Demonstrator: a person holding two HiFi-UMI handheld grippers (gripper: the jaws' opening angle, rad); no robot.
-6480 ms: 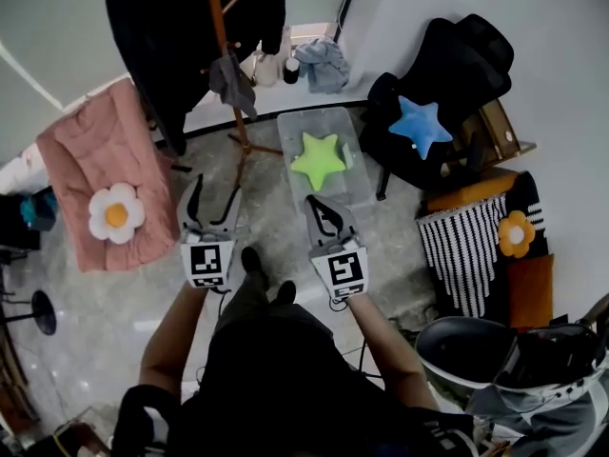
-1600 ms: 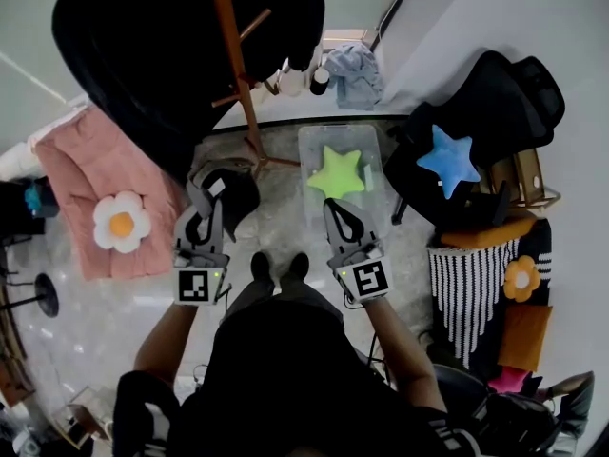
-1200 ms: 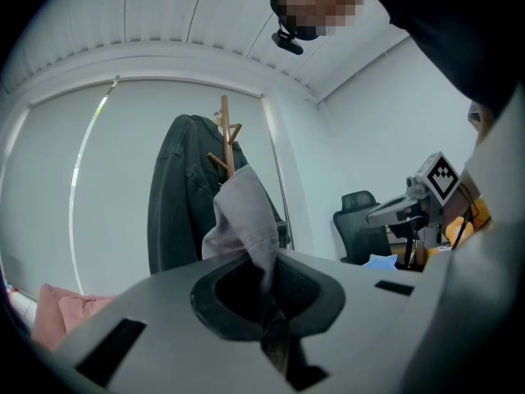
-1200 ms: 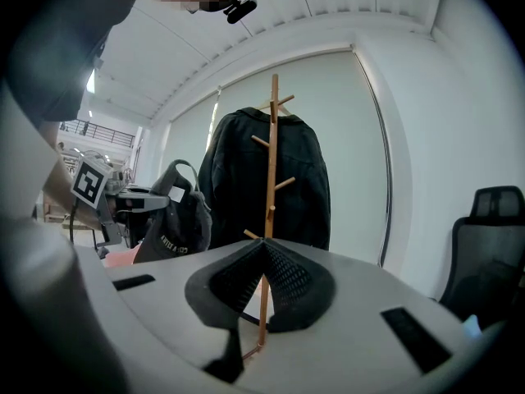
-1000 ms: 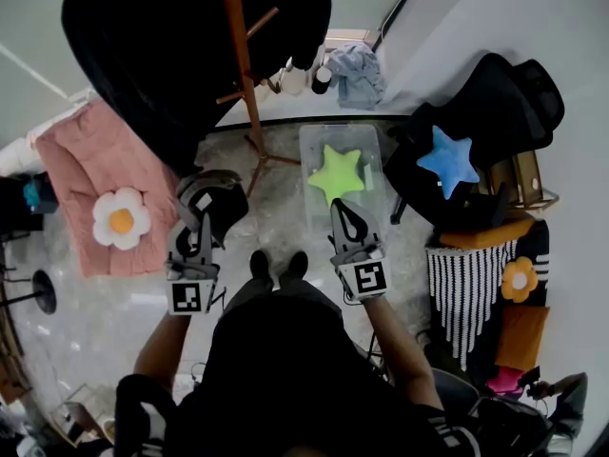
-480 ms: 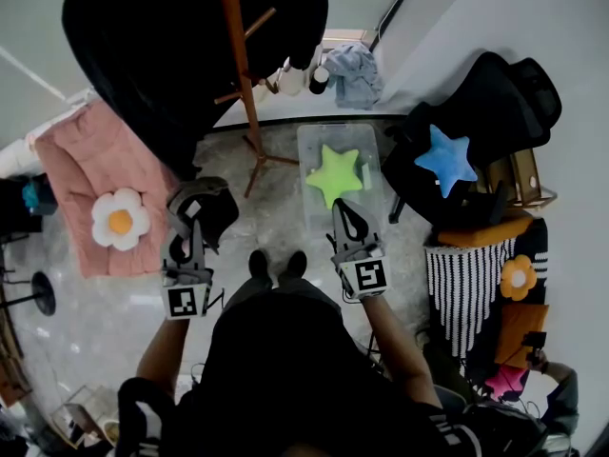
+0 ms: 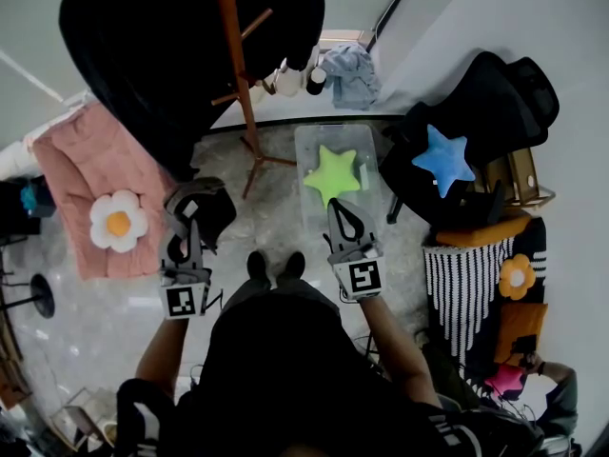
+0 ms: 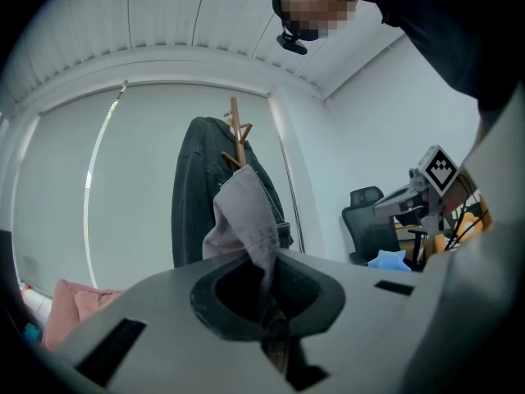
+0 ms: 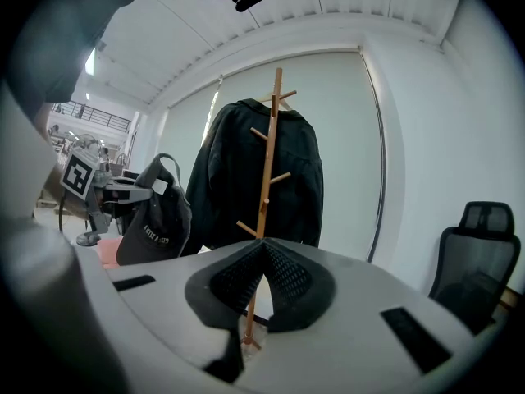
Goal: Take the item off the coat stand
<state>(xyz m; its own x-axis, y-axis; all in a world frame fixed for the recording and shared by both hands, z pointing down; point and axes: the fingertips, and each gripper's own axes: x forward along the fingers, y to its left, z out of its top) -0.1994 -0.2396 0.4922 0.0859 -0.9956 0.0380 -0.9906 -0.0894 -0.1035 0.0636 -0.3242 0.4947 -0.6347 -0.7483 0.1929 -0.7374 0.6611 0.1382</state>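
A dark cap [image 7: 207,208] hangs pinched by its fabric in the closed left gripper [image 7: 193,228], already off the coat stand [image 7: 234,84] and just left of its foot. The right gripper [image 7: 340,213] (jaws together, empty) waits right of the stand. A black coat [image 7: 143,55] hangs on the stand, beyond the cap.

The left gripper [image 7: 191,233] is holding a dark cap [image 7: 204,209] in its fingers at 9 o'clock, apart from the coat stand [image 7: 234,74] at 11 o'clock, where a black coat [image 7: 143,46] is hanging. The right gripper [image 7: 337,208], fingers together, is pointing at a green star cushion [image 7: 331,173] lying in a clear bin [image 7: 372,150].
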